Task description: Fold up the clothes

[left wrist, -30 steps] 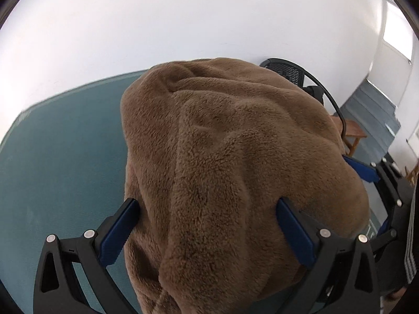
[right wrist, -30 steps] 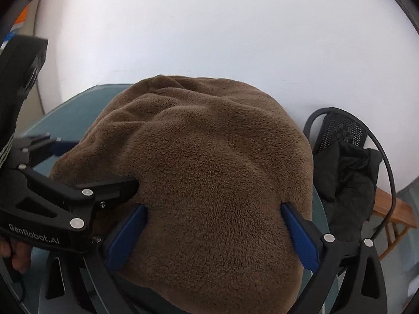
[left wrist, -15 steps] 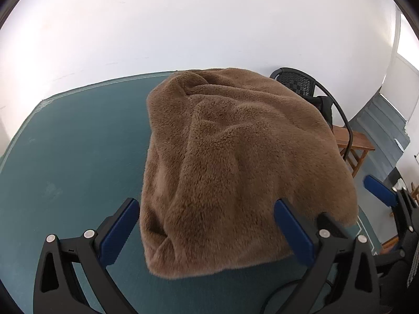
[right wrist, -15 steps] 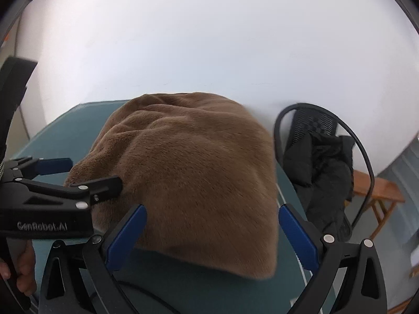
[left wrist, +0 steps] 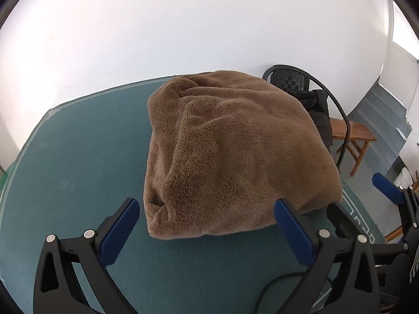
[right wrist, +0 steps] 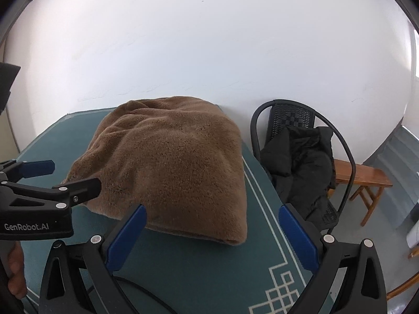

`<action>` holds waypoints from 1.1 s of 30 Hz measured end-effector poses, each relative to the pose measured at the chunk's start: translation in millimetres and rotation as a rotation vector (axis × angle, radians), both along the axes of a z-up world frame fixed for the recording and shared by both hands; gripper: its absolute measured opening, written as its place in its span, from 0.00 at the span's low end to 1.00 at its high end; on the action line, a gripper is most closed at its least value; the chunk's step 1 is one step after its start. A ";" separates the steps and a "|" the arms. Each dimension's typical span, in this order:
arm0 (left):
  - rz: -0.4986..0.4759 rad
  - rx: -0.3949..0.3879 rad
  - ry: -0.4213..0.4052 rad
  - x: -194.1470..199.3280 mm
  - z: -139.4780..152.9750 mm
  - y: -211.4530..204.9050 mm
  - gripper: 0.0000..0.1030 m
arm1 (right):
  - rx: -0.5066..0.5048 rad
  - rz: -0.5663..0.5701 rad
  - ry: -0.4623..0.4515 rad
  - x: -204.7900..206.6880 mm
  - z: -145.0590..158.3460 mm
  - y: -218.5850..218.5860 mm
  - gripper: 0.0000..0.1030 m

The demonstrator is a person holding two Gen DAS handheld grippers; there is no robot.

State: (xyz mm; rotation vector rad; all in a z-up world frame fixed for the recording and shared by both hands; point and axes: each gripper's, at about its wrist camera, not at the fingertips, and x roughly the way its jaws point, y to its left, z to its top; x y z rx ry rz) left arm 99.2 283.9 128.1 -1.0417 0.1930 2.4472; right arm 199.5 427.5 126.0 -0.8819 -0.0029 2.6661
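Brown fleece garment (left wrist: 235,157) lies on the teal table (left wrist: 73,162) as a thick, roughly squared bundle, layers doubled over and near edge rounded, so the folding looks done or nearly so. Left gripper (left wrist: 209,233) and right gripper (right wrist: 212,235) both stand spread wide, holding nothing, just short of its near edge. Upper surface remains lumpy; it could take smoothing.

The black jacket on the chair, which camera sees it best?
The right wrist view: the black jacket lies heaped on the chair, nearly all showing. In the left wrist view the brown fleece garment hides most of it.
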 end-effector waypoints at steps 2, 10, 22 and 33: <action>0.007 -0.015 0.008 2.6 0.4 0.4 1.00 | 0.006 -0.004 -0.001 1.9 -0.7 -0.4 0.99; -0.030 0.016 -0.002 13.2 4.7 -1.1 1.00 | 0.021 -0.007 0.001 8.0 -3.4 -2.0 0.99; -0.043 0.026 0.002 18.7 7.2 -2.3 1.00 | 0.027 -0.018 0.028 18.5 4.5 -2.2 0.99; -0.041 0.020 -0.016 18.2 3.5 -3.3 1.00 | 0.029 -0.010 0.030 19.9 5.0 -9.1 0.99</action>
